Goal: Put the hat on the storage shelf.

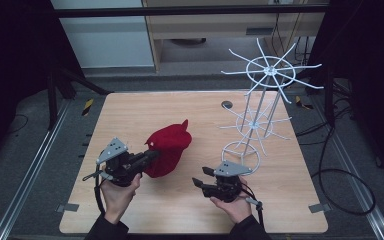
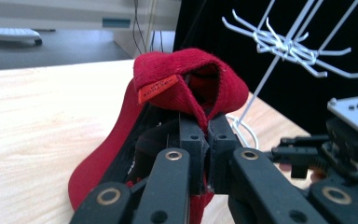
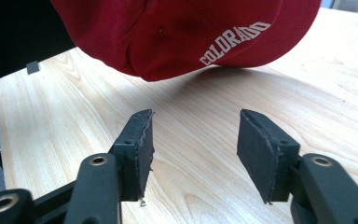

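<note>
Your left gripper (image 1: 147,157) is clamped on the back edge of the red cap (image 1: 169,145), held up off the table (image 1: 130,107) left of centre; the pinched cloth hides its pads. Your right gripper (image 1: 202,176), near right, gapes empty. The cap's brim is hard to make out.

A dark red baseball cap (image 1: 169,145) sits near the centre of the high view, raised and tilted, its back strap with a small orange tag pinched together. White "COLORADO" lettering runs along one side, and the lower edge hangs just above the desk (image 1: 130,115).
</note>
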`<control>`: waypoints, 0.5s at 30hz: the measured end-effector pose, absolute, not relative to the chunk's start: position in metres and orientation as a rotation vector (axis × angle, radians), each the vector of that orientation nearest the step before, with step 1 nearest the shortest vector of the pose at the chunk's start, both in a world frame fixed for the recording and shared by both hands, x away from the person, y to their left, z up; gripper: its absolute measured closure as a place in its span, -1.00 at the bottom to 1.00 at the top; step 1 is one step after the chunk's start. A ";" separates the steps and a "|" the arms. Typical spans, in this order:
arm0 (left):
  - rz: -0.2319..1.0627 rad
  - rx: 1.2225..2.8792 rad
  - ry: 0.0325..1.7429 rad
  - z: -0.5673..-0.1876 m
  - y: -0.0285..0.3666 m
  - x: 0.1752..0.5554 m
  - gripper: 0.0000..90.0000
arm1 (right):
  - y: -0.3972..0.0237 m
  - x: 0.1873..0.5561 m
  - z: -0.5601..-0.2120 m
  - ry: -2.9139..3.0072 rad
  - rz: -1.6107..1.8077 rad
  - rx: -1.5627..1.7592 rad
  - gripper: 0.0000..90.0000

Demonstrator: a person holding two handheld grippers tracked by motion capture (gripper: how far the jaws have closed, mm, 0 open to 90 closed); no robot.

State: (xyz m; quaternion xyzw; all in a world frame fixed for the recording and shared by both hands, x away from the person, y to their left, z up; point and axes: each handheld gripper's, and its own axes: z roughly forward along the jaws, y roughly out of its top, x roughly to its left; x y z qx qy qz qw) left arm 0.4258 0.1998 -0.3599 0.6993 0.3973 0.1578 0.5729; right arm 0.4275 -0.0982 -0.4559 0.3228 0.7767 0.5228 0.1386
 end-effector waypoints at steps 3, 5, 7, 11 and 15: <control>0.379 1.626 0.933 -0.357 0.198 0.427 0.94 | -0.097 0.428 -0.456 2.242 1.530 0.933 -0.01; 0.396 1.618 0.933 -0.350 0.195 0.430 0.94 | -0.091 0.428 -0.456 2.244 1.541 0.920 -0.04; 0.405 1.609 0.930 -0.345 0.192 0.431 0.94 | -0.086 0.428 -0.456 2.249 1.553 0.906 -0.06; 0.412 1.608 0.923 -0.341 0.186 0.431 0.94 | -0.076 0.429 -0.453 2.247 1.615 0.907 -0.10; 0.415 1.627 0.912 -0.341 0.173 0.431 0.94 | -0.056 0.429 -0.448 2.247 1.721 0.882 -0.11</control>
